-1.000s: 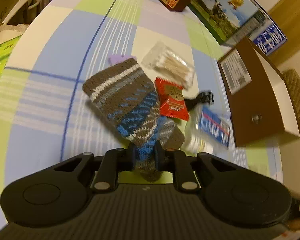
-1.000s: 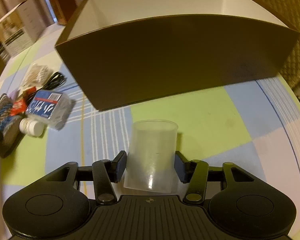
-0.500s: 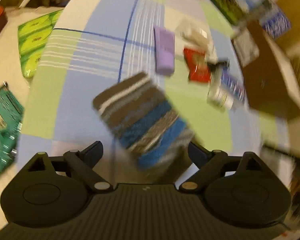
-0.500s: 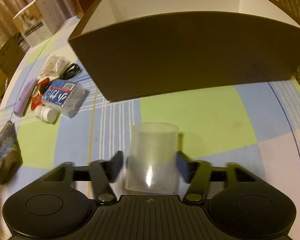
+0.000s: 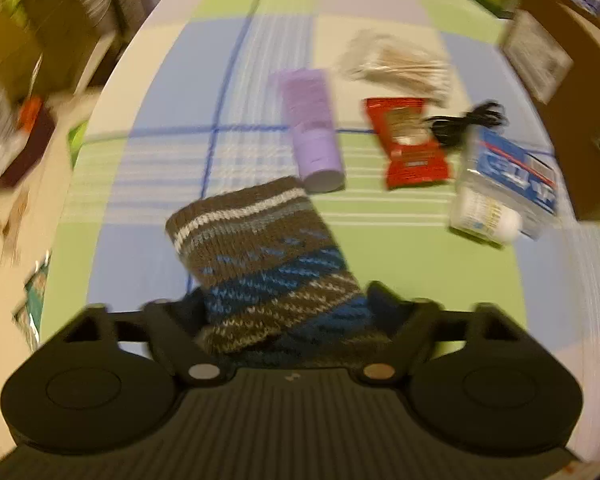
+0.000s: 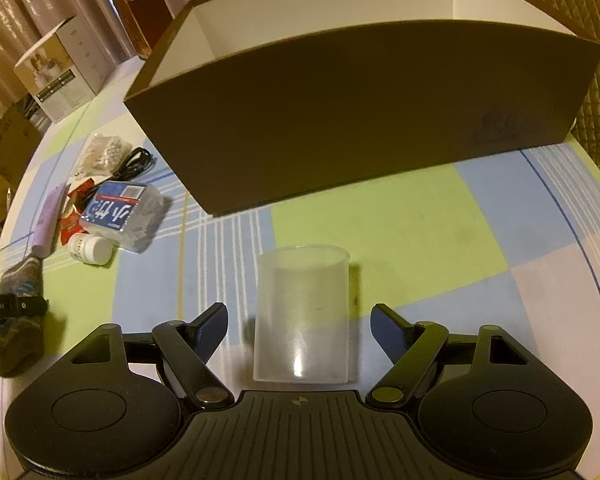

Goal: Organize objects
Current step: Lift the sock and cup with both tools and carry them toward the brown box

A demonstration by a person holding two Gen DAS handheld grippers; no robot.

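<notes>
A knitted sock (image 5: 260, 256) striped brown, blue and white lies on the checked tablecloth (image 5: 400, 264). My left gripper (image 5: 286, 306) is open, its fingers standing wide on either side of the sock's near end. In the right wrist view the same sock (image 6: 18, 340) shows at the far left under the left gripper's finger (image 6: 12, 306). A translucent plastic cup (image 6: 302, 312) stands upright on the cloth. My right gripper (image 6: 300, 316) is open, with a gap between each finger and the cup. Behind the cup is a big brown box (image 6: 360, 120) with a white inside.
Beyond the sock lie a purple tube (image 5: 314, 128), a red packet (image 5: 410, 144), a bag of cotton swabs (image 5: 396, 64), a black cable (image 5: 472, 120), a blue tissue pack (image 5: 512, 172) and a white bottle (image 5: 484, 220). Cardboard boxes (image 6: 56, 76) stand past the table's far edge.
The left gripper opened and let go of the sock, which dropped onto the table nearer the left edge. The right gripper opened off the cup, which stays standing.
</notes>
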